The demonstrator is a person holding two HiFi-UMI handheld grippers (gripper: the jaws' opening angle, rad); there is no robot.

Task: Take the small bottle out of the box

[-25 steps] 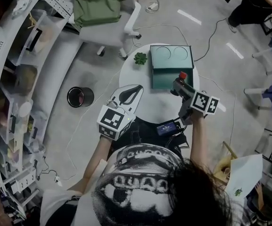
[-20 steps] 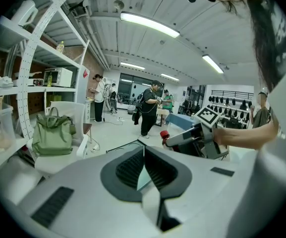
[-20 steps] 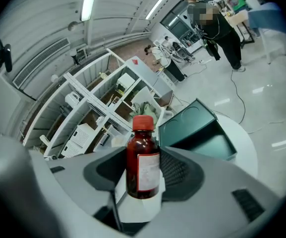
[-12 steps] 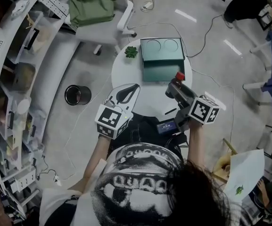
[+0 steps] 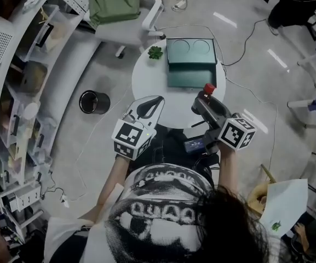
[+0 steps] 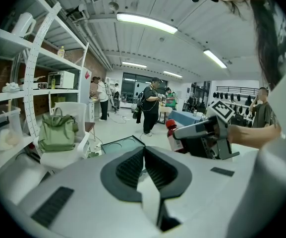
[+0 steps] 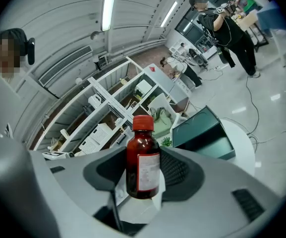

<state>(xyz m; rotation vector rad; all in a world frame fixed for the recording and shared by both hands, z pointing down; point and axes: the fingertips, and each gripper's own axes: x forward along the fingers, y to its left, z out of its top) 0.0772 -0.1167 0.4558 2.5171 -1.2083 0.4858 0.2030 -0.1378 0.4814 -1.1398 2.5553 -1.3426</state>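
My right fingers pinch the small red-capped brown bottle; left fingers pressed together, empty. Ahead, the green box lies open.

Right gripper – small bottle clamped – has drawn back from the box.

The small bottle is dark red-brown with a red cap and a white label. At top centre of the head view, the box is dark teal-green on a white desk. The left tongs and right tongs are pale grey with black ribbed pads and black-and-white marker cubes.
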